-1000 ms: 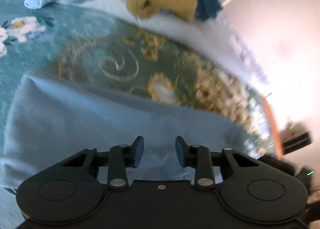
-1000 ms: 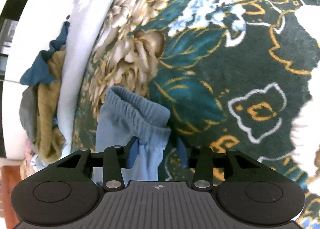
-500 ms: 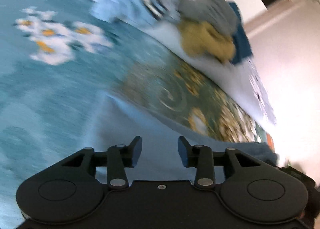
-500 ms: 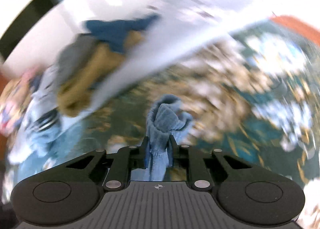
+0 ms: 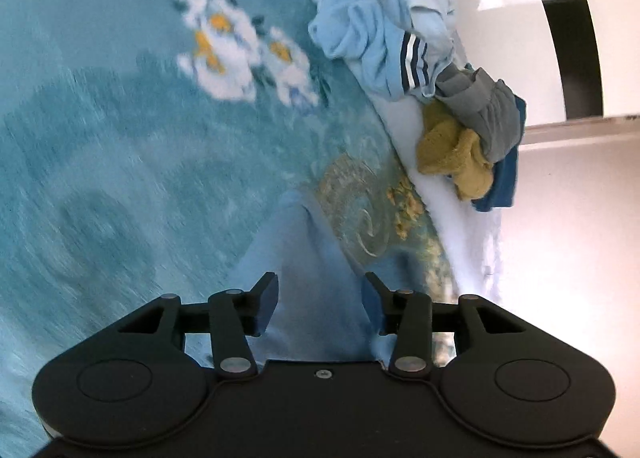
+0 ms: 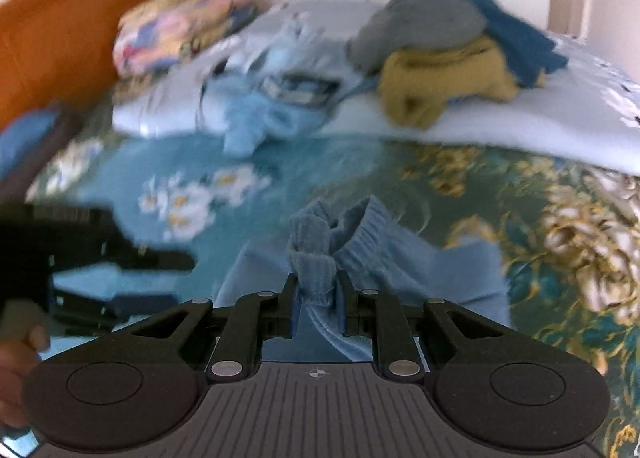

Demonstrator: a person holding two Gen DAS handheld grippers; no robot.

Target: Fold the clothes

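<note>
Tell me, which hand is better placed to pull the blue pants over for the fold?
The right gripper, probably. Its jaws are shut on the waistband of the blue pants. The left gripper is open, with the cloth lying loose between its jaws.

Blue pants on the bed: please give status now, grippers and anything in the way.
Right gripper shut on blue pants at the elastic waistband. Left gripper open over the pants fabric. Unfolded clothes pile lies behind, apart from the pants.

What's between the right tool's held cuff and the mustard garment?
In the right wrist view, only bare teal floral bedspread, then the pale blue sheet's edge.
</note>
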